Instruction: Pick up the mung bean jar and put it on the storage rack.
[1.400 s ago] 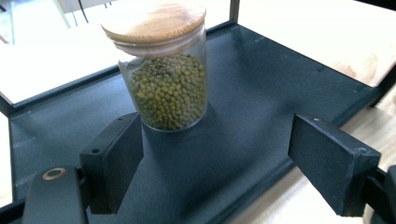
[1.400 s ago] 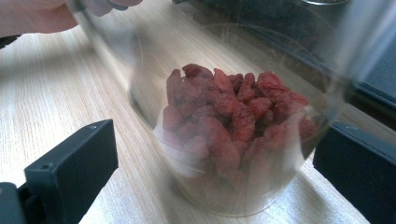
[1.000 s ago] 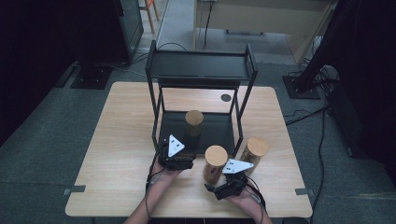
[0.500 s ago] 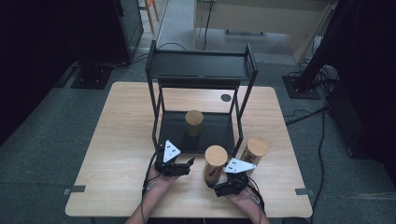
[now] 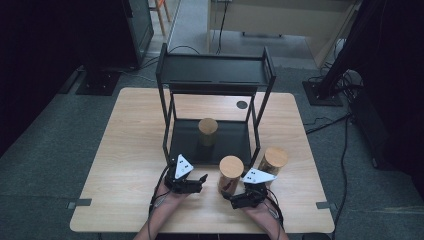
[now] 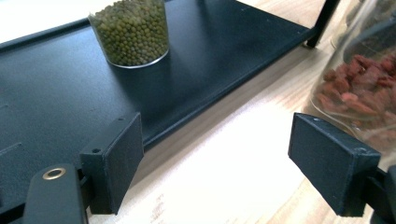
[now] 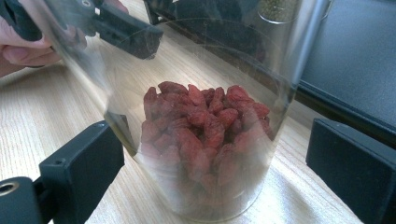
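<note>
Standing just inside the near edge of the pale wooden table [image 5: 130, 150], the clear glass jar of red dried berries with a round wooden lid [image 5: 230, 174] sits between the spread jaws of the right gripper [image 5: 231, 196]. Those jaws have just been opening, and in the right gripper view there is a gap between each pad and the glass, so the jar rests on the wood on its own weight rather than being gripped; my guess is the person is lining up a hold. The left gripper [image 5: 201, 179], just left of the jar, also has its jaws wide apart with nothing between them, pointing towards the jar as if ready to steady it.

A second wooden-lidded glass jar [image 5: 272, 160] stands a little farther back, nearer the right edge. Beyond both, the black metal two-tier rack [image 5: 215, 75] occupies the middle of the table, and a glass jar of green beans [image 5: 208, 131] stands on its lower shelf, likely where the others belong.

Past the far edge lie grey carpet, trailing cables and dark stands.
</note>
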### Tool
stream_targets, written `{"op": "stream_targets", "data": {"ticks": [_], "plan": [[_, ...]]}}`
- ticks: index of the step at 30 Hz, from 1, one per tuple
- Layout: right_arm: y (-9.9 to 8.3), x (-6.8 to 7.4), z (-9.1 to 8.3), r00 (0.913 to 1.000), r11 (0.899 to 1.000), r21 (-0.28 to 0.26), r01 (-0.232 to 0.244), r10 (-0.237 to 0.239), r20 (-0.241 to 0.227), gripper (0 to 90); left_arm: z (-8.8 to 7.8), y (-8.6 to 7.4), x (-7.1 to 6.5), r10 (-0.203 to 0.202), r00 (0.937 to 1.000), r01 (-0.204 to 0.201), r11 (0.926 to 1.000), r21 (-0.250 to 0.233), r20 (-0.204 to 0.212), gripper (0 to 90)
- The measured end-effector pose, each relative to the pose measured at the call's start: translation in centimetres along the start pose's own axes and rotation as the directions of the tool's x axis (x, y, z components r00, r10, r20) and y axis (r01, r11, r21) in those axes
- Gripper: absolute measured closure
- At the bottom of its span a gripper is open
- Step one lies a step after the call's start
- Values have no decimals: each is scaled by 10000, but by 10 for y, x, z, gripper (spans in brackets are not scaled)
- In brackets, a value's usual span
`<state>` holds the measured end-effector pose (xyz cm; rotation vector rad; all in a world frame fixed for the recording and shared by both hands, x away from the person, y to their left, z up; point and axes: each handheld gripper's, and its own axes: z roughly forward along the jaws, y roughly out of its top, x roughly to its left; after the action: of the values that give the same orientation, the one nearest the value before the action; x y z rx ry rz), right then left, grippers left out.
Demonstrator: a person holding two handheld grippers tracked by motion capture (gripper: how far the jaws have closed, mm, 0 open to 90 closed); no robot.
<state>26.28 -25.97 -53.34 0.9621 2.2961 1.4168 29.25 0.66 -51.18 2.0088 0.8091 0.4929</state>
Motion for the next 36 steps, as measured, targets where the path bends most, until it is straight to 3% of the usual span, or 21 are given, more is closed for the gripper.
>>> {"op": "stream_targets", "data": {"ticks": [7, 13, 18, 28, 36], "plan": [[1, 0, 2, 9999, 9998, 170, -84, 82, 77, 67, -4, -7, -2, -174, 9998, 174, 9998, -55, 18, 185], [1, 0, 2, 9998, 9996, 283, -62, 57, 180, 80, -6, -12, -2, -52, 10000, 52, 10000, -41, -75, 185], [1, 2, 5, 9994, 9984, 559, 45, -64, 328, 35, -6, -13, 0, -358, 9989, 360, 9993, -84, 315, 185], [2, 1, 7, 10000, 9956, 934, -5, 7, -14, 62, -8, -16, 1, -168, 9988, 169, 9999, -21, 465, 185], [1, 0, 4, 9998, 9979, 649, -72, 84, -186, 70, -9, -20, 1, -222, 9988, 224, 9997, -18, 445, 185]]}}
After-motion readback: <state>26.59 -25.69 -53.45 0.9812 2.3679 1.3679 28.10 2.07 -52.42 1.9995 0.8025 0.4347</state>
